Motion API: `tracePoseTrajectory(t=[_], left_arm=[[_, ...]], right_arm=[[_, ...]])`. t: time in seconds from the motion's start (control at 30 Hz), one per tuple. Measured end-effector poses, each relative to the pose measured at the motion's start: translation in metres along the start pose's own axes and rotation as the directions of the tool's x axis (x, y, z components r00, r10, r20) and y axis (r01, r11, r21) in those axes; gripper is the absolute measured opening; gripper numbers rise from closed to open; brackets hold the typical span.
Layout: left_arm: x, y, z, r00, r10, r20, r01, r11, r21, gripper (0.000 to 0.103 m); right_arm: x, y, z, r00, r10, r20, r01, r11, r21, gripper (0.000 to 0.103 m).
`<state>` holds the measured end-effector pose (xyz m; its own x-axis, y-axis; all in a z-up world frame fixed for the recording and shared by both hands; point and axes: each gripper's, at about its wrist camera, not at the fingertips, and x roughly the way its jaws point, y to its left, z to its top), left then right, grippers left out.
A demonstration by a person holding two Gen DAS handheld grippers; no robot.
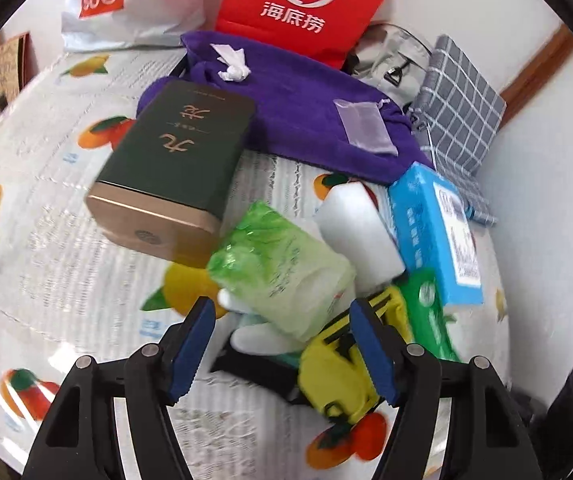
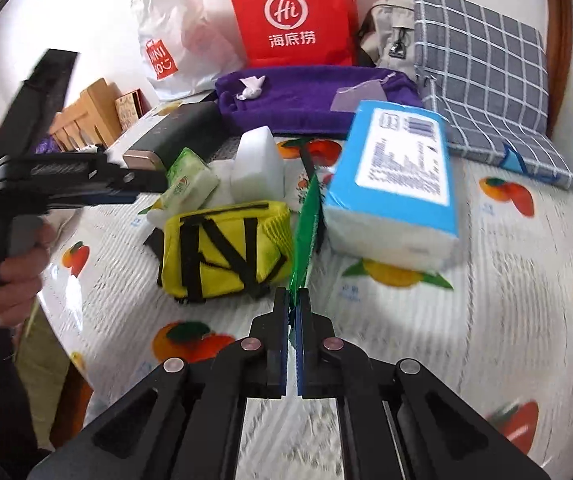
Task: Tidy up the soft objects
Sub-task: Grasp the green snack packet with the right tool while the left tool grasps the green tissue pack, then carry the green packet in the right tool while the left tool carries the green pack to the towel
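Only the right wrist view shows the right gripper clamped on the green packet beside the yellow pouch, while the left gripper gapes over that pouch.

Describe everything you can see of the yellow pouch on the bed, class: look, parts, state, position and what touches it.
The yellow pouch looks like soft fabric, crossed by black straps that form an N-like pattern, with a ribbed yellow edge on one side. It lies on the fruit-print bedsheet, slightly slumped. A green plastic packet, pinched by the shut right gripper, stands against its side. The open left gripper hangs over it; one fingertip overlaps it.
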<state>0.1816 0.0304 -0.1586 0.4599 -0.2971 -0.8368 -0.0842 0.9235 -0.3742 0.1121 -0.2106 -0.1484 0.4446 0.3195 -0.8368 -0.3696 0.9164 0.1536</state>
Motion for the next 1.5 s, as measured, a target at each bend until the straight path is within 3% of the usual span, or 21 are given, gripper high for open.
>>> tracePoseTrajectory(t=[0.1,0.4,0.53,0.63,0.73,0.8,0.87,0.97,1.27,1.5], left_arm=[[0.007,0.001,0.005,1.0,-0.02,-0.005,0.019,0.999,-0.045,0.07],[0.032,0.0,0.018,1.0,0.022,-0.012,-0.023,0.991,-0.133,0.073],[0.044,0.002,0.02,0.999,0.013,-0.041,-0.02,0.987,-0.16,0.073],[0.045,0.001,0.02,1.0,0.019,-0.024,-0.023,0.989,-0.147,0.073],[0.042,0.0,0.02,1.0,0.02,-0.012,-0.021,0.991,-0.13,0.061],[0.036,0.0,0.018,1.0,0.014,0.0,-0.014,0.994,-0.11,0.051],[0.031,0.001,0.016,1.0,0.003,0.006,-0.002,0.996,-0.094,0.047],[0.02,0.005,0.011,1.0,-0.014,0.02,0.016,0.996,-0.088,0.032],[-0.016,0.022,-0.014,0.997,-0.037,0.062,0.043,0.995,-0.09,0.028],[-0.04,0.048,-0.034,0.997,0.047,0.059,-0.041,0.993,-0.112,0.028]], right_arm=[[-0.011,-0.007,-0.011,1.0,-0.009,0.001,0.009,1.0,0.001,0.003],[-0.004,-0.024,-0.025,0.999,-0.021,-0.025,0.021,1.0,0.004,0.01],[0.012,-0.028,-0.019,0.998,-0.018,-0.057,0.019,1.0,0.017,0.023],[0.022,-0.028,-0.017,0.998,-0.017,-0.062,0.018,1.0,0.023,0.024],[0.026,-0.023,-0.015,0.999,-0.004,-0.042,0.005,1.0,0.025,0.023],[0.024,-0.02,-0.015,1.0,0.0,-0.025,0.0,1.0,0.015,0.009],[0.019,-0.016,-0.015,1.0,0.005,-0.015,-0.005,1.0,0.004,0.007],[0.012,-0.013,-0.017,1.0,-0.004,-0.003,0.004,1.0,-0.005,0.006],[-0.014,-0.012,-0.033,0.998,-0.056,0.015,0.056,0.998,0.022,0.006],[-0.026,-0.018,-0.043,0.993,-0.115,0.006,0.114,0.99,0.078,0.005]])
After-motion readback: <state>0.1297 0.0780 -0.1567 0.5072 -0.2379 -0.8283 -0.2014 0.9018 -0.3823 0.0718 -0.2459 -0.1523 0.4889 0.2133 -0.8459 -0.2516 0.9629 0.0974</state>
